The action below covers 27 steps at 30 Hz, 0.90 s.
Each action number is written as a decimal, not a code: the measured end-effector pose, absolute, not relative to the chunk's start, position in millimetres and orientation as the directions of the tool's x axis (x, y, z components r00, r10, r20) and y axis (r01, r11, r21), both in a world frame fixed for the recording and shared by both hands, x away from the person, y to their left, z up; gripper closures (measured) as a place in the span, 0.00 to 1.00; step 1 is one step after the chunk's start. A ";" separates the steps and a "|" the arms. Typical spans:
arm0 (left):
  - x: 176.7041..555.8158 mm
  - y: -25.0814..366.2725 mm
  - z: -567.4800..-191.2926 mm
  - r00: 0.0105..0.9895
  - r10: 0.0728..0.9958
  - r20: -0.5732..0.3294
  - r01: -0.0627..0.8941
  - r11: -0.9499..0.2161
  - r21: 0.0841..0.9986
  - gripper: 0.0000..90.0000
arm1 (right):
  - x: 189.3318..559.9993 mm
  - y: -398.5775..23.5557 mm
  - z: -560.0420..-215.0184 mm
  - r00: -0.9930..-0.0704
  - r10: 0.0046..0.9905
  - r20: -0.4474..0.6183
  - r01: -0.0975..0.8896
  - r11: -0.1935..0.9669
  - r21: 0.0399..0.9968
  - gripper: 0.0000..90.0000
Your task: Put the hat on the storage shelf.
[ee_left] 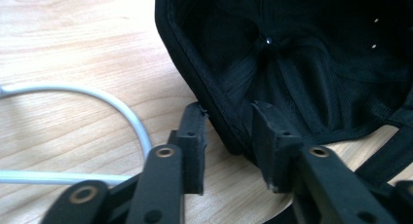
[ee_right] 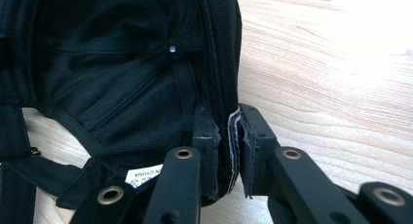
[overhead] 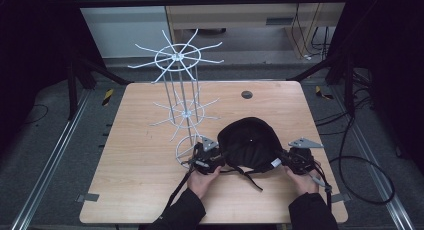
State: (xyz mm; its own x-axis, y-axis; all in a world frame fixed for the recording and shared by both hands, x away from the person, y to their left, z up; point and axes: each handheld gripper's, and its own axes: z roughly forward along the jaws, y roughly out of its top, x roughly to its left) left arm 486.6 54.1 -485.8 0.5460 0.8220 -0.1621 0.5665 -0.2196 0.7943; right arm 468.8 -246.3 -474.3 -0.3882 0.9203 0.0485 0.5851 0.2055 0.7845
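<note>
cap point(overhead: 248, 140) lower centre of table, upside down | left gripper point(ee_left: 229, 131) jaws straddle rim, gap left, not pinching | right gripper point(ee_right: 228, 136) clamped on rim | tip: seat left deeper, close fully before lifting

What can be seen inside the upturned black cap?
Inside the black cap: dark lining, seams meeting at a small metal rivet, and a white label at the rim. The table under it is covered.

A recording lab: black curtains and a dark metal frame point(overhead: 210, 1) surround the pale wooden table point(overhead: 145, 150), loose black cables point(overhead: 367, 160) beyond the grippers
</note>
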 end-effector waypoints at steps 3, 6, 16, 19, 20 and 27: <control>488.5 53.3 -486.7 0.547 0.818 -0.175 0.575 -0.215 0.789 0.83 | 467.8 -247.7 -472.0 -0.386 0.921 0.059 0.577 0.191 0.794 0.90; 490.3 52.0 -487.3 0.547 0.815 -0.190 0.578 -0.204 0.790 0.87 | 464.5 -249.5 -465.0 -0.384 0.922 0.060 0.551 0.176 0.816 0.90; 498.2 19.6 -490.5 0.557 0.806 -0.197 0.573 -0.202 0.794 0.89 | 440.2 -249.2 -428.6 -0.428 0.904 0.012 0.391 0.173 0.904 0.90; 504.1 11.2 -491.8 0.554 0.810 -0.191 0.575 -0.207 0.791 0.89 | 433.1 -244.0 -426.5 -0.505 0.863 0.003 0.341 0.196 0.919 0.91; 504.1 11.2 -491.8 0.554 0.810 -0.191 0.575 -0.207 0.791 0.89 | 433.1 -244.0 -426.5 -0.505 0.863 0.003 0.341 0.196 0.919 0.91; 516.7 6.3 -504.3 0.541 0.808 -0.231 0.606 -0.184 0.774 0.89 | 425.4 -224.1 -435.1 -0.645 0.764 -0.026 0.279 0.266 0.923 0.91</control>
State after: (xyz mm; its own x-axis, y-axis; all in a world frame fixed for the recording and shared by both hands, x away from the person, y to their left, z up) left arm 516.7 6.3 -504.3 0.5414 0.8083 -0.2314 0.6058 -0.1841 0.7740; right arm 425.4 -224.1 -435.1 -0.6447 0.7640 -0.0257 0.2787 0.2663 0.9227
